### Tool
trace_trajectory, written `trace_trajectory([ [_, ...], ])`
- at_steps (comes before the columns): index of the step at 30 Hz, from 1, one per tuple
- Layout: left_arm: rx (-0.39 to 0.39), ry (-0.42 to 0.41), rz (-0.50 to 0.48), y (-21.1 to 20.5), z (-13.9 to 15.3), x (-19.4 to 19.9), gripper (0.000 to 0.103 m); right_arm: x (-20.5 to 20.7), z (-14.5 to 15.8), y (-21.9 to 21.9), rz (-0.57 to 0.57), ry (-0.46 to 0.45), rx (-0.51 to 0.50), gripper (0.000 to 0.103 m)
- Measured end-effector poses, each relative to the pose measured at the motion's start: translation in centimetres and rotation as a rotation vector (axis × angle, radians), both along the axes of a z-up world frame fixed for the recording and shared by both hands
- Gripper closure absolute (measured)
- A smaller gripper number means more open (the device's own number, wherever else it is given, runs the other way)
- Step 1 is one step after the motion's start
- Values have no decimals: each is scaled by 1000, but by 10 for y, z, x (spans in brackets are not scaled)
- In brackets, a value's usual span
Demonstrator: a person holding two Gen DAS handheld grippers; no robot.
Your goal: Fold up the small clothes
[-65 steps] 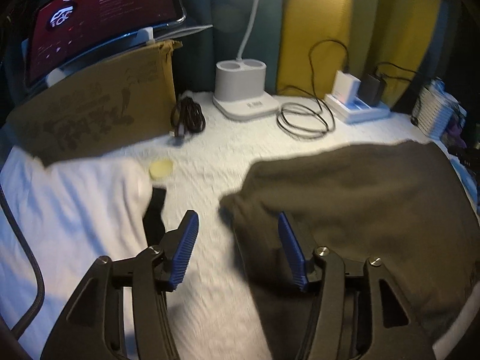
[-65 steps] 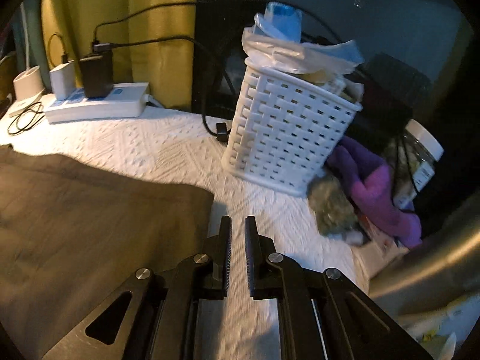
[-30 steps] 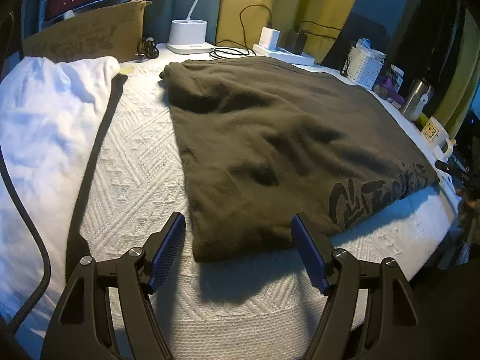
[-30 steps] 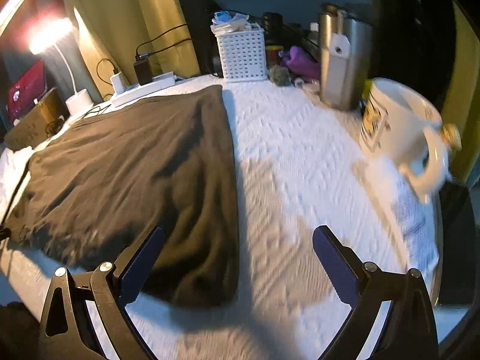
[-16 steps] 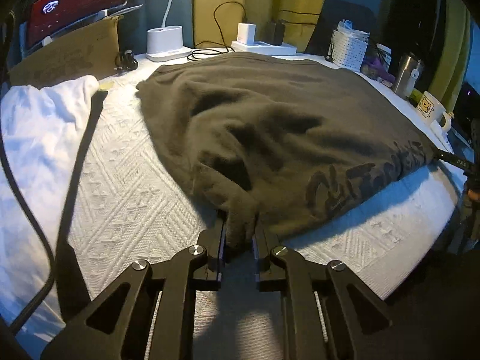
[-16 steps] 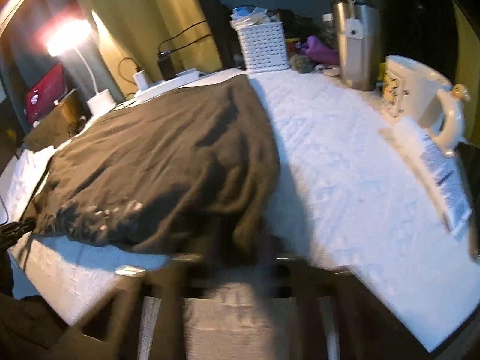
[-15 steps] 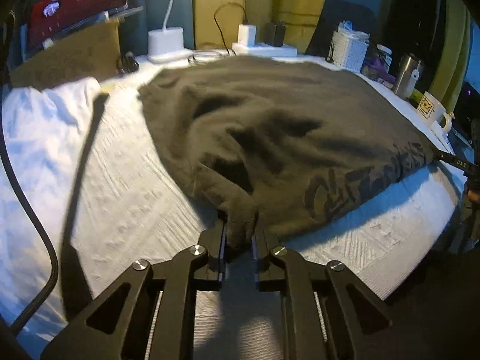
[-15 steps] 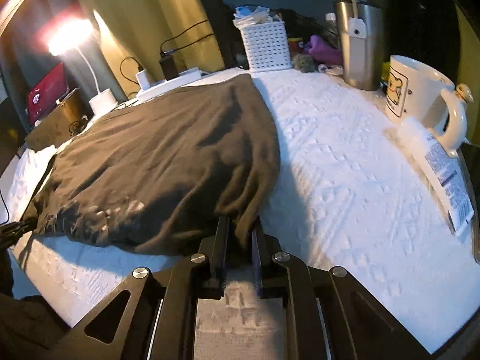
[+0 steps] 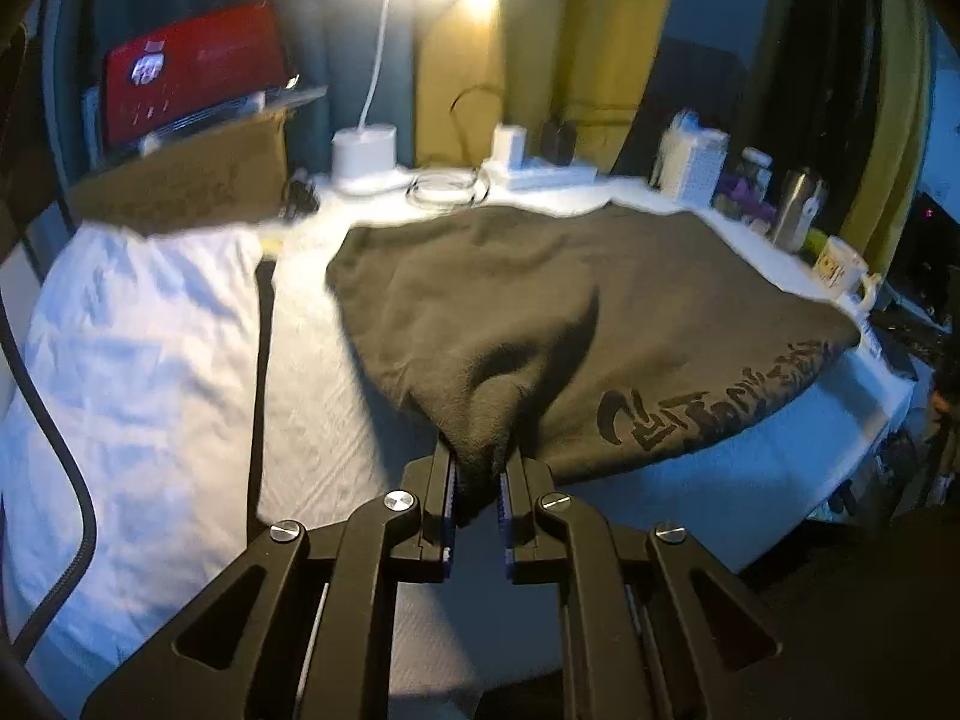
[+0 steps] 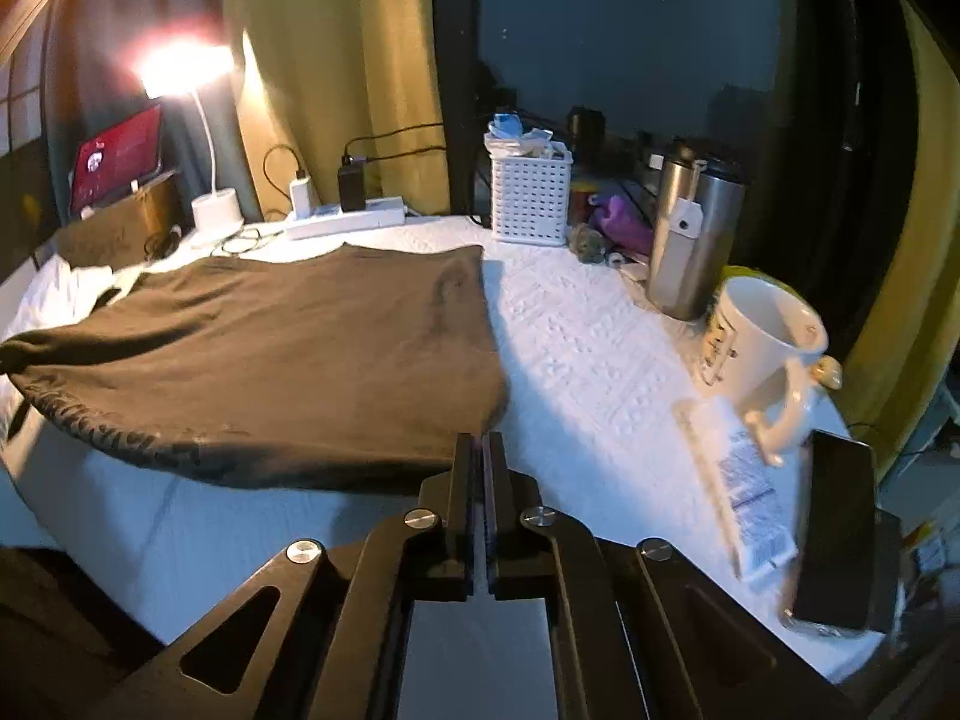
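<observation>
A dark olive-brown T-shirt (image 9: 540,312) with black lettering near its front hem lies on the white textured table cover (image 9: 336,396). My left gripper (image 9: 477,468) is shut on the shirt's near left corner and lifts it off the cover. In the right wrist view the same shirt (image 10: 270,348) is stretched and raised along its near edge. My right gripper (image 10: 480,450) is shut on its near right corner. The pinched cloth is mostly hidden between the pads.
White cloth (image 9: 132,372) lies at the left. At the back stand a lamp base (image 9: 363,150), power strip (image 10: 345,219), white basket (image 10: 531,195) and laptop (image 9: 192,72). At the right are a steel flask (image 10: 684,240), a mug (image 10: 762,348) and a phone (image 10: 834,528).
Both grippers have lifted and drawn back with the shirt's near corners. The near hem has risen off the cover and the cloth is pulled taut between them.
</observation>
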State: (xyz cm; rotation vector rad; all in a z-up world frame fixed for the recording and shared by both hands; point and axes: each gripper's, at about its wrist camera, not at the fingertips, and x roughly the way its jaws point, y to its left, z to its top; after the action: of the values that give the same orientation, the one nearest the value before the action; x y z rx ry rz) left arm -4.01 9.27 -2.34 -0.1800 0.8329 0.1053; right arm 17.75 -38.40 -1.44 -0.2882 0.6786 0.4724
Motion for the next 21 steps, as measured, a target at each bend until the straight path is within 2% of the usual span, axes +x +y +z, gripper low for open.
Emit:
trace_trajectory([
  [4,-33,91,-10,1,-28,-1,93,1,-25,-28,-68,67,9,103],
  [7,-40,125,2,1,-41,0,93,-3,-40,-34,-82,103,28,103],
  [12,-47,173,-8,4,-54,2,90,-5,-36,-21,-89,68,37,103],
  [17,-60,170,6,7,-57,-6,89,-2,-33,7,-47,38,-2,103],
  [21,-32,174,3,6,-56,-6,89,-1,-37,23,-41,35,-17,103],
])
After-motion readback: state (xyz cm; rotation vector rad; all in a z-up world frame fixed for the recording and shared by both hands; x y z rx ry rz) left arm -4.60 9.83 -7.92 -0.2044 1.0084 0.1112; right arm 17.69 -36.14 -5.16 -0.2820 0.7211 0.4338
